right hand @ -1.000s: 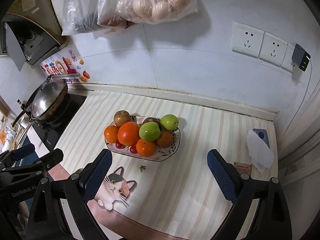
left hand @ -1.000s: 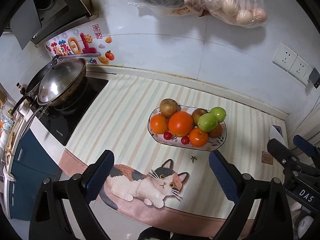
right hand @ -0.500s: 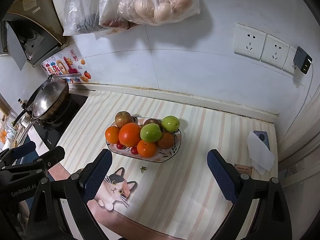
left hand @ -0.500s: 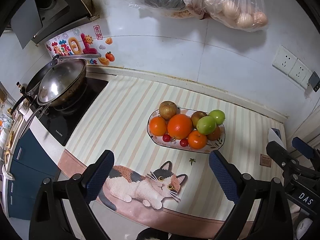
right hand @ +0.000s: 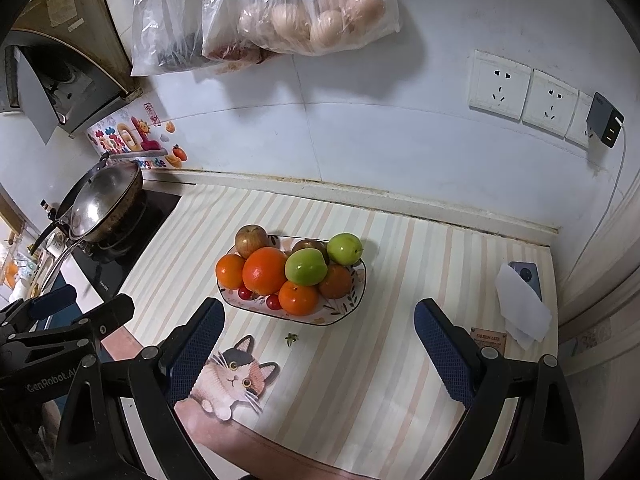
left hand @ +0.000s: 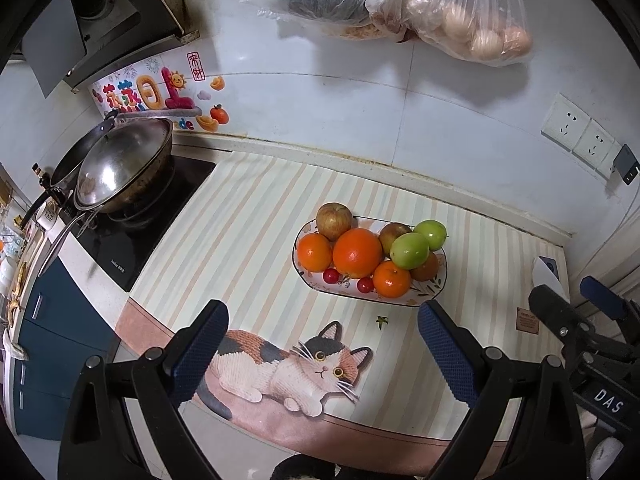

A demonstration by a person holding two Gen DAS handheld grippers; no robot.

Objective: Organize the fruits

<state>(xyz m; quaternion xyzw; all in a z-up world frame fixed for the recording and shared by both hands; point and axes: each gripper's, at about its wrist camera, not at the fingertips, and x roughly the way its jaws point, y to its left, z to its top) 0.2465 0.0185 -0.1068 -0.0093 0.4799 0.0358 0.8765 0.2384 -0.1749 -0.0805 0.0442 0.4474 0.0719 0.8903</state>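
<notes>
The left gripper stands wide open and holds nothing, its two blue-padded fingers framing the lower middle of the left wrist view, above the cat picture printed on the striped counter mat. The right gripper is likewise spread wide and empty in the lower part of the right wrist view; it also shows at the lower right edge of the left wrist view, well apart from the fruit.

Just beyond both sets of fingertips, at the centre of each frame, sits the oval patterned plate on the mat, untouched by either gripper. It is heaped with fruit: a large orange in the middle, a smaller orange to its left, another at the front, two green apples on the right, a brownish apple at the back left, and two small red cherry-like fruits at the front rim. A small green stem scrap lies on the mat just in front of the plate.

Further out, a lidded wok rests on the black cooktop at left, plastic bags hang on the wall at the top, wall sockets sit at upper right, and a phone under a white tissue lies at the right.
</notes>
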